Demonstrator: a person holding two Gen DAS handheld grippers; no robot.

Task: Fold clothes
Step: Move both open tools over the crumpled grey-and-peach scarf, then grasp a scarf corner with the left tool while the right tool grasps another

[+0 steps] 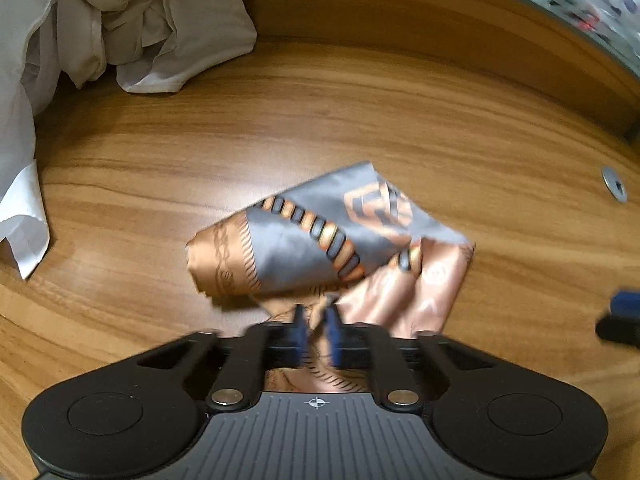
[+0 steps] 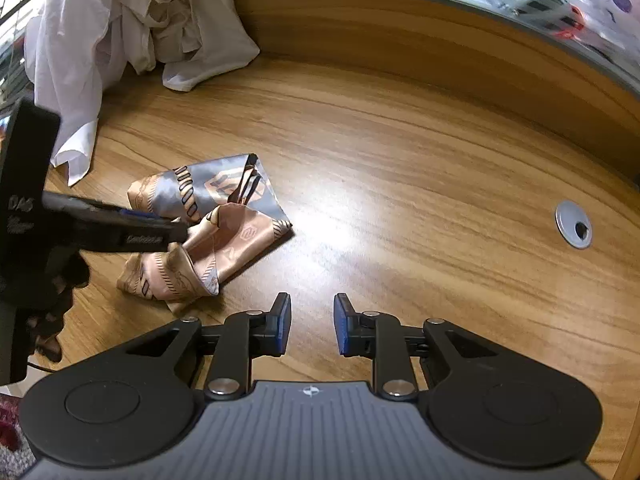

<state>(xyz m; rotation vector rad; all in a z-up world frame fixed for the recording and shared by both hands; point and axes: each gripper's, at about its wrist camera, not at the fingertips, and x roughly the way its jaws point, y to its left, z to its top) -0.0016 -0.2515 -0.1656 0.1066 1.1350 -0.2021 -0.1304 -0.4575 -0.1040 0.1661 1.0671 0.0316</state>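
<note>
left gripper clamped on scarf edge, scarf crumpled on desk near white clothes; right gripper parted, empty, just beside scarf.

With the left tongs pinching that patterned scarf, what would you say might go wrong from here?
1. The left tongs pinch only a bunched bit of the glossy scarf; it may slip out when lifted.
2. The right tongs stand open and empty over the table, so pulling one-handed may undo the folds.
3. The white clothes lie close; a drag that way may snag them.
</note>
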